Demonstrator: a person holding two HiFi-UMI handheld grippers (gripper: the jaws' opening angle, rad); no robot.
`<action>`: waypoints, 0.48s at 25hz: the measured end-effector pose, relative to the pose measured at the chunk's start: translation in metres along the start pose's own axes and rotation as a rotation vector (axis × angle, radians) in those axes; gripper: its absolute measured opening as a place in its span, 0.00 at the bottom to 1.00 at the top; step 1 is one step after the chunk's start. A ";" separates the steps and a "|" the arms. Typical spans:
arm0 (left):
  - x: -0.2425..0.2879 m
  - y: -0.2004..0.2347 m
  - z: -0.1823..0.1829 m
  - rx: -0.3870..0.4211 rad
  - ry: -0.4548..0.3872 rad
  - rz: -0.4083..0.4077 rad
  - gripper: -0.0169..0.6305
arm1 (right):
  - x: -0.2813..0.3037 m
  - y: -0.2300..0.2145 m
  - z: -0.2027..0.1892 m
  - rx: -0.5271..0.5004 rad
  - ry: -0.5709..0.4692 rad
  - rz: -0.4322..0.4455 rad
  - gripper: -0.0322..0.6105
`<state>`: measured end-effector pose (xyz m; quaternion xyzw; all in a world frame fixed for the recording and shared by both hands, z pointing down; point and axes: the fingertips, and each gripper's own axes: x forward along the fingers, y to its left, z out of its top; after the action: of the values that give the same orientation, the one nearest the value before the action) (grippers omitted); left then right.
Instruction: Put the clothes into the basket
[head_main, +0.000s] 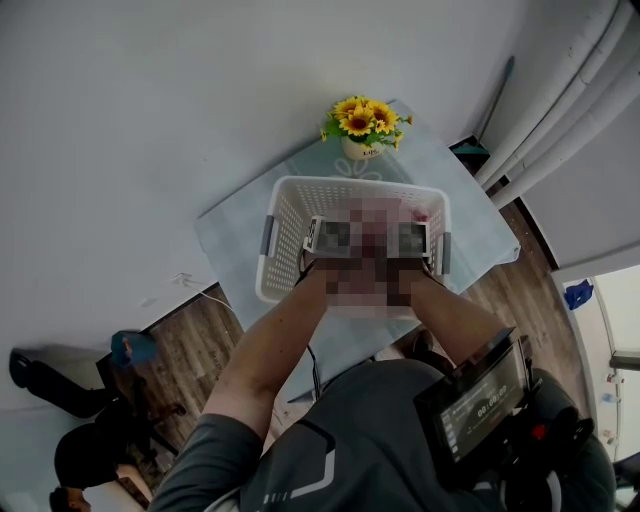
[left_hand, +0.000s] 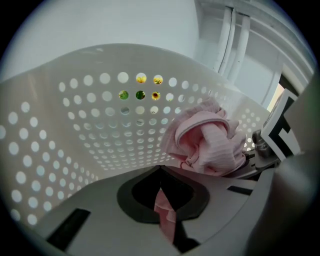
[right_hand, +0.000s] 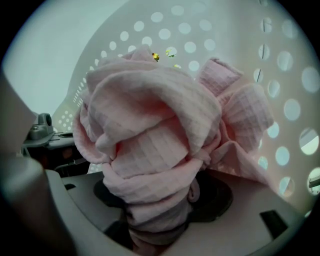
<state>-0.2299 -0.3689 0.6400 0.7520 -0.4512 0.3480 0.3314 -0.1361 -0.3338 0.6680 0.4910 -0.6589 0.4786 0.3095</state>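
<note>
One pale-blue tablecloth (head_main: 232, 240) spreads below both claws; white perforated laundry basket (head_main: 287, 235) sits on it, walls rising around both claws; pink waffle-knit garment (right_hand: 150, 125) hangs bunched within the basket walls, strung between the two claws, most of it just ahead of the right claw (right_hand: 155, 227), which pinches a thick wad of it; left claw (left_hand: 166, 220) pinches a thin fold, main bunch off to its right; sunflower pot (head_main: 363, 125) stands beyond the far wall, ahead of both claws.
</note>
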 end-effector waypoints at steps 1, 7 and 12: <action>0.000 0.001 0.000 -0.002 0.001 0.001 0.04 | 0.001 0.001 0.000 -0.002 0.002 0.002 0.56; -0.019 0.010 0.018 -0.010 -0.096 0.057 0.04 | -0.006 0.008 -0.002 0.007 0.019 0.040 0.59; -0.039 -0.004 0.034 0.077 -0.180 0.081 0.04 | -0.028 0.015 0.006 0.107 0.041 0.052 0.69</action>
<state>-0.2327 -0.3777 0.5884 0.7737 -0.4954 0.3091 0.2459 -0.1404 -0.3285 0.6364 0.4796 -0.6386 0.5308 0.2836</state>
